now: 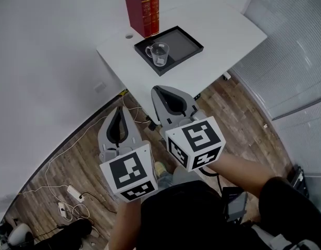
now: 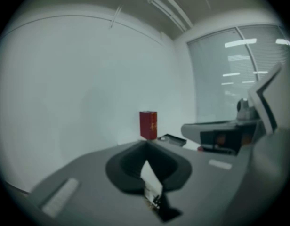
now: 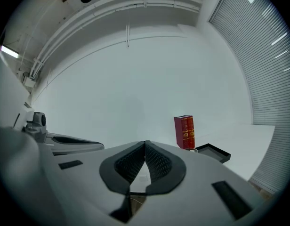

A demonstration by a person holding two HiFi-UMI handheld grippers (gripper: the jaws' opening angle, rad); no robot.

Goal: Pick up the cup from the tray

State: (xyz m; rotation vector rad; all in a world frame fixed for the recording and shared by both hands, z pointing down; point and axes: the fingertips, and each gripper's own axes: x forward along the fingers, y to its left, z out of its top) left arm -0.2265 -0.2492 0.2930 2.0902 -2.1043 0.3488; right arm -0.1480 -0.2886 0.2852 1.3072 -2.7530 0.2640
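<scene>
Cup of clear glass with a handle (image 1: 159, 54) stands upright in the shallow black rectangular tray (image 1: 187, 41), at the tray's end nearest the white tabletop's (image 1: 225, 33) left edge; nothing else lies in the tray. Just beside the tray, at the tabletop's far left corner, two dark red hardback books (image 1: 142, 10) stand upright. In this head view, both tools hang over the wooden floor (image 1: 238, 116), well short of the tabletop's near edge.

In the left gripper view, the left gripper (image 2: 146, 143) has its jaw tips together with nothing between them; the books (image 2: 148, 125) and tray (image 2: 171, 139) lie ahead.

In the right gripper view, the right gripper (image 3: 145, 143) is fully closed and empty; the books (image 3: 184, 132) and tray (image 3: 213, 152) sit ahead to its right.
</scene>
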